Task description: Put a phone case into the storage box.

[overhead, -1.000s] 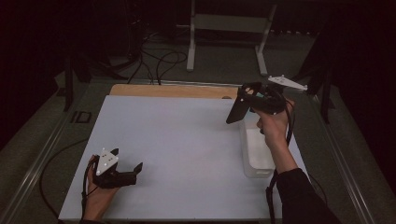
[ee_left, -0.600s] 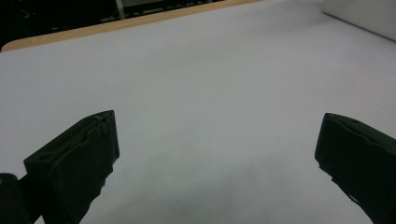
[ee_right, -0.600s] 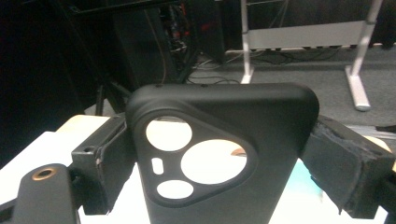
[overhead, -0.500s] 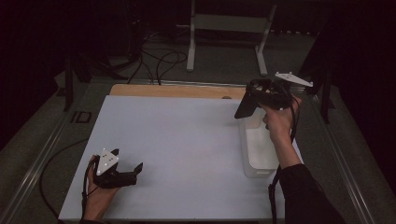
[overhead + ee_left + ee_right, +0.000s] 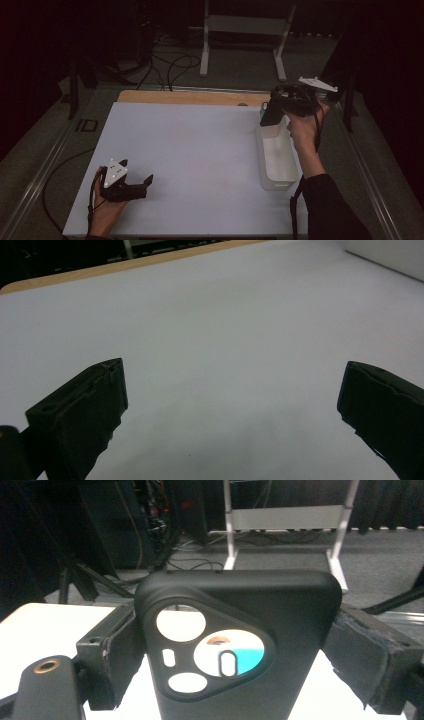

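right gripper (image 5: 274,107) clamps phone case (image 5: 235,645), lifted further over bin (image 5: 278,165) since 1 s ago | probably carrying it away | left gripper (image 5: 136,186) parted, empty, resting on table (image 5: 200,150)

A black phone case (image 5: 240,645) fills the frame's centre, clamped between the right gripper (image 5: 240,652)'s jaws. Its camera cutouts face the lens. A white stand (image 5: 285,517) sits at upper right.

A white table top (image 5: 200,150) is carrying the things, with a strip of bare wood (image 5: 190,97) running along its far edge. A clear plastic bin (image 5: 277,160) is sitting directly on it, just below the right tongs (image 5: 270,111). The left tongs (image 5: 131,186) are resting on its near left part, well apart from the bin.
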